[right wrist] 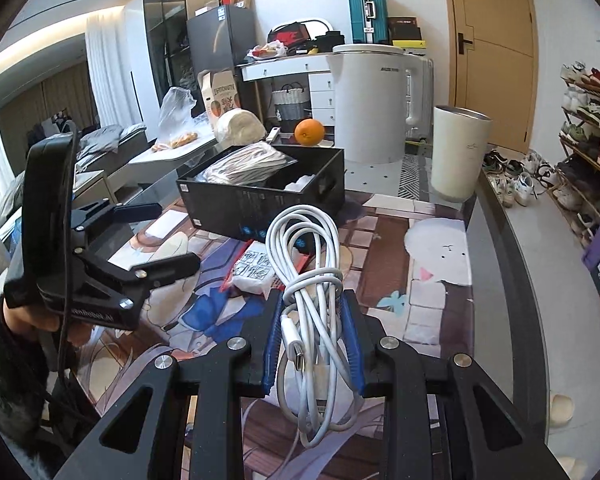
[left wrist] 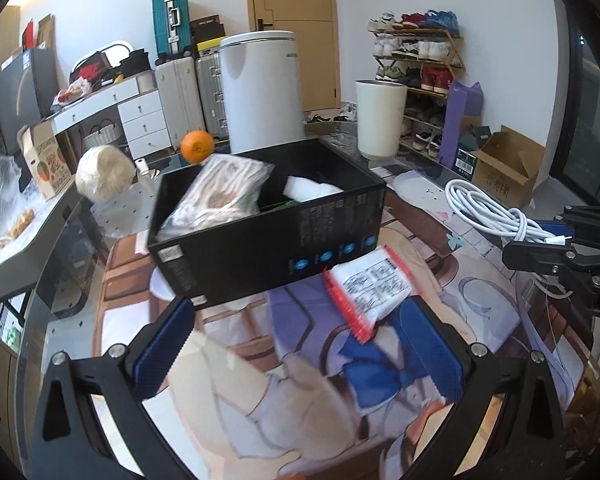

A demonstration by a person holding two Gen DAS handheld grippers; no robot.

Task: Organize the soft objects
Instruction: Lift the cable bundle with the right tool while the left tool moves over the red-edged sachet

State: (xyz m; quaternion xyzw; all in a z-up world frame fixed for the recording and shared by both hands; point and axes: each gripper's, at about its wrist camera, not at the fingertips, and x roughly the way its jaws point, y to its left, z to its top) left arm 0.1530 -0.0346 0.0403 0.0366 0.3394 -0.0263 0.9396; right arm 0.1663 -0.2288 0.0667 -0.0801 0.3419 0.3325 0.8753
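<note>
Hovering low over the worktop (left wrist: 440, 184), the left hand-held gripper (left wrist: 300, 344) points at the black box (left wrist: 268, 232), fingers spread wide and empty. A red-edged packet (left wrist: 370, 290) lies just before the box (bagged rope (left wrist: 220, 196) inside). Right of the box, the right hand-held gripper (right wrist: 314, 344) clamps the white cable bundle (right wrist: 308, 280).

You have two grippers in play: the left gripper (left wrist: 300, 344) and the right gripper (right wrist: 314, 340). On the table sits one black box (left wrist: 268, 236) holding one bagged rope bundle (left wrist: 220, 196). You also have one white cable (right wrist: 312, 280), one red-edged packet (left wrist: 370, 290), one orange (left wrist: 197, 147), one kettle (left wrist: 260, 92) and one cream cup (left wrist: 380, 118).
</note>
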